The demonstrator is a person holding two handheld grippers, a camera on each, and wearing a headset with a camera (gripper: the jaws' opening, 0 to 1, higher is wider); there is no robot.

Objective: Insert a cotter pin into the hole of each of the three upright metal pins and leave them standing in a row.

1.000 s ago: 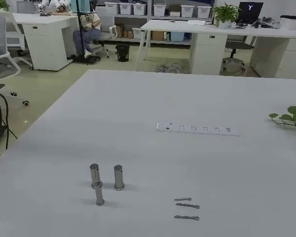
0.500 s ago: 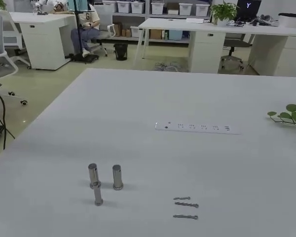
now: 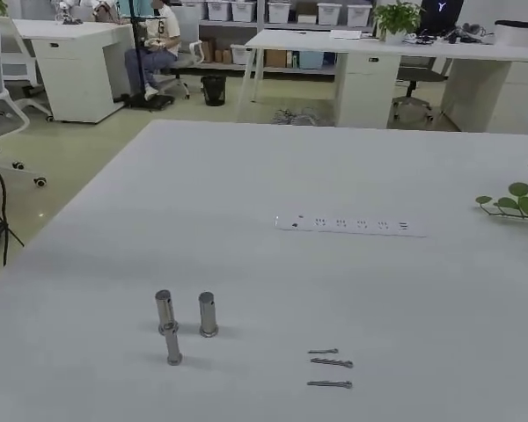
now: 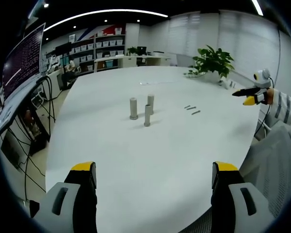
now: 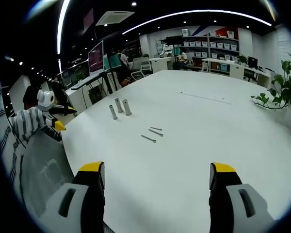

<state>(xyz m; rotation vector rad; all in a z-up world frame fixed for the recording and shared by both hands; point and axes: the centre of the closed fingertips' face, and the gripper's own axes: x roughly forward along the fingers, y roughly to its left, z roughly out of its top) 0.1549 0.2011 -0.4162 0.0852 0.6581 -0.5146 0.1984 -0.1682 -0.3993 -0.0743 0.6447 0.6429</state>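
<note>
Both tools are held back at the near side of the plain white table [image 3: 246, 193]. The left gripper [image 4: 154, 167] has its yellow-tipped jaws wide apart and holds nothing. The right gripper [image 5: 156, 167] is likewise spread and empty. No pin is fitted yet, so the step in hand appears to be the first pick-up.

At near right lie three thin grey metal cotter pins [image 3: 332, 362], roughly parallel and close together but apart. They are slim and lie flat, so they will probably be hard to pinch. Bring the right gripper in low with its jaws across one pin's length. Take the nearest one so that its neighbours stay undisturbed.

To the left and slightly farther stand three short silver cylindrical metal pins [image 3: 208, 314], upright and clustered as a triangle, not a row. The nearest stands just beside the left rear one; contact cannot be determined. Steady one pin with the left gripper before insertion, since a sideways push would likely topple it. The cross-holes are too small to make out.

Farther off lies a long white power strip [image 3: 348, 225], with a green leafy plant [image 3: 515, 204] at far right.
</note>
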